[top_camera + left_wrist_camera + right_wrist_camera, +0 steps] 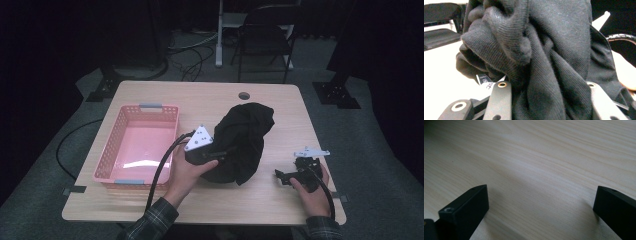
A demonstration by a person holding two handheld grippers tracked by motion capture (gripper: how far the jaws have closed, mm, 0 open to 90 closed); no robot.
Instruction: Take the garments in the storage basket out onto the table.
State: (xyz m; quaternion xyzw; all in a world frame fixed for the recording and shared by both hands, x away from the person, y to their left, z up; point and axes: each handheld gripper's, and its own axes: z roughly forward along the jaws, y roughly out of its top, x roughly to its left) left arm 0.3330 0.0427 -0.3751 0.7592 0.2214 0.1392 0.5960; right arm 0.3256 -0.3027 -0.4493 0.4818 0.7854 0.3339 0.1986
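A: Where's the crumpled black knitted garment (pixel 242 141)?
B: Heaped mid-table on the pale wooden table (pixel 280 100), just right of the pink plastic mesh basket (pixel 137 145).
A: And the left gripper (pixel 220 152)?
B: Clamped on the garment's near edge, cloth bunched between its jaws.
A: The right gripper (pixel 287 176)?
B: Well apart from the cloth, jaws spread wide over bare wood

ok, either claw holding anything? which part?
Left claw is shut on a bunched fold of the black garment. Right claw is open, holding nothing.
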